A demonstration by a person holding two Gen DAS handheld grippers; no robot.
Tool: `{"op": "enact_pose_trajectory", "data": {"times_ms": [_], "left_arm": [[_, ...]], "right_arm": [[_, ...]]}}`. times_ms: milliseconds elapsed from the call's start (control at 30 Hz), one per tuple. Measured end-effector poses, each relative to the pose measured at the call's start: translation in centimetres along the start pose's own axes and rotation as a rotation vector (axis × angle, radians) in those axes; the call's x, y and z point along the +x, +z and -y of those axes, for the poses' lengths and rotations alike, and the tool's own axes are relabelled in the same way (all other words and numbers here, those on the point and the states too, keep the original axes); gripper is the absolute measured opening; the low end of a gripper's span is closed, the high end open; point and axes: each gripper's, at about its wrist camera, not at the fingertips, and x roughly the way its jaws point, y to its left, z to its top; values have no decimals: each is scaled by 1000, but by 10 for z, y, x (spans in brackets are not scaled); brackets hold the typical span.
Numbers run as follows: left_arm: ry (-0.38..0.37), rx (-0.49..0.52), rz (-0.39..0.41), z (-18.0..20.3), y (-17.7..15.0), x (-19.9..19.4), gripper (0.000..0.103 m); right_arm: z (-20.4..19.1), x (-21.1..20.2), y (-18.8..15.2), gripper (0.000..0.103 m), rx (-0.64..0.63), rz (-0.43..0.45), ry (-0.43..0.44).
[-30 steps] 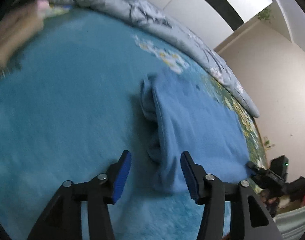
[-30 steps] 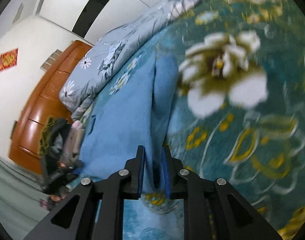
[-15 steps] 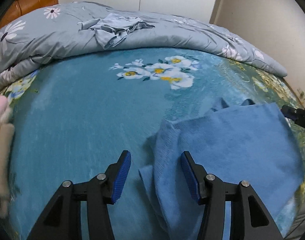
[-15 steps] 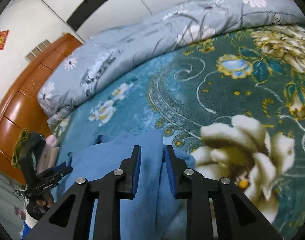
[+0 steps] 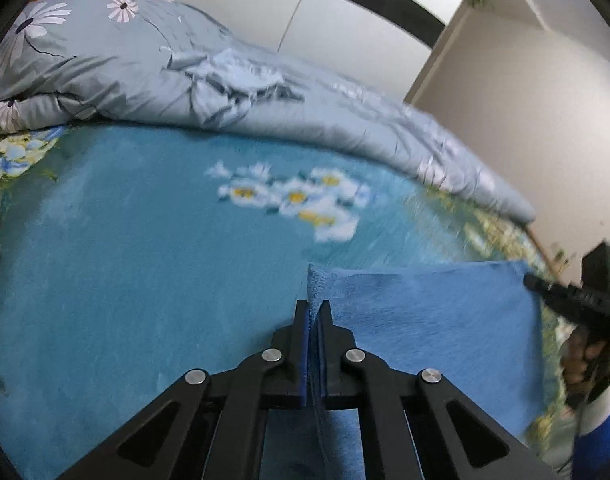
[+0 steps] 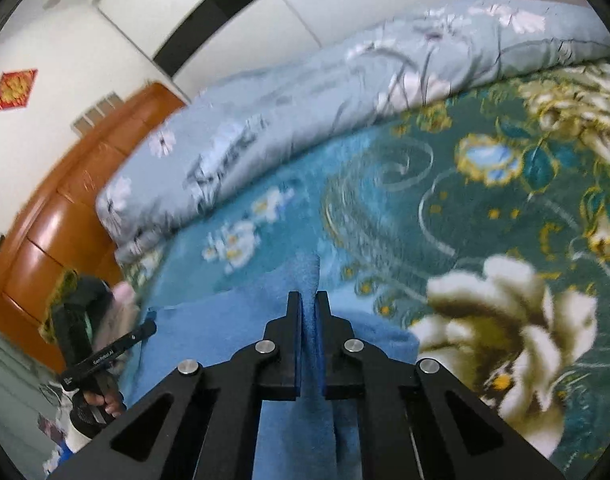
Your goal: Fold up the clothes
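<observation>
left gripper (image 5: 314, 310) jaws clamped together, angled downward; right gripper (image 6: 309, 302) same, pads nearly touching, each held by a hand.

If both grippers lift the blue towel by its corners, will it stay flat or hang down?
Probably it hangs: the towel is soft terry and already bunches between the left gripper. It looks light. The right gripper pinches a fold, so slipping seems unlikely.

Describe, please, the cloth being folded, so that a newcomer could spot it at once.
On the bed's teal floral blanket, in front of the grey quilt, lies a blue towel. It is plain and unpatterned, and both the left claw and right claw pinch its corners.
</observation>
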Motion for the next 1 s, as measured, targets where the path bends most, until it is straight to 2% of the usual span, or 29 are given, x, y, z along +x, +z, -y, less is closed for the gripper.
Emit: {"op": "enact_pose_trajectory", "data": {"times_ms": [67, 133, 233, 400, 433, 500, 533, 567, 633, 700, 767, 833, 1000], "left_arm": [[17, 7, -27, 2, 5, 12, 4], [34, -3, -70, -1, 3, 31, 3], [40, -36, -116, -8, -1, 50, 4], [-30, -82, -104, -14, -3, 33, 7], [-36, -92, -95, -15, -4, 25, 12], [-58, -114, -91, -19, -8, 13, 29], [-76, -130, -91, -22, -12, 7, 47], [-90, -149, -90, -25, -18, 1, 57], [-114, -191, -87, -33, -30, -10, 61], [-177, -249, -113, -39, -44, -14, 63], [-202, -278, -127, -41, -57, -14, 64], [-199, -288, -146, -39, -68, -10, 64], [-66, -207, -120, -26, -76, -11, 64]], "right_arm": [[3, 1, 1, 5, 3, 4, -21], [13, 14, -2, 5, 25, -32, -64], [31, 29, -8, 5, 97, -68, -76], [31, 22, -7, 8, 91, -62, -51], [29, 19, -7, 10, 83, -56, -46], [28, 8, -10, 17, 65, -40, -58], [29, 2, -13, 26, 60, -33, -62], [32, -5, -19, 30, 63, -33, -58], [39, -19, -34, 40, 77, -36, -46], [46, -25, -51, 45, 117, -56, 4], [53, -30, -68, 47, 163, -80, 62], [56, -30, -82, 47, 200, -96, 93], [52, -29, -96, 47, 217, -82, 90]]}}
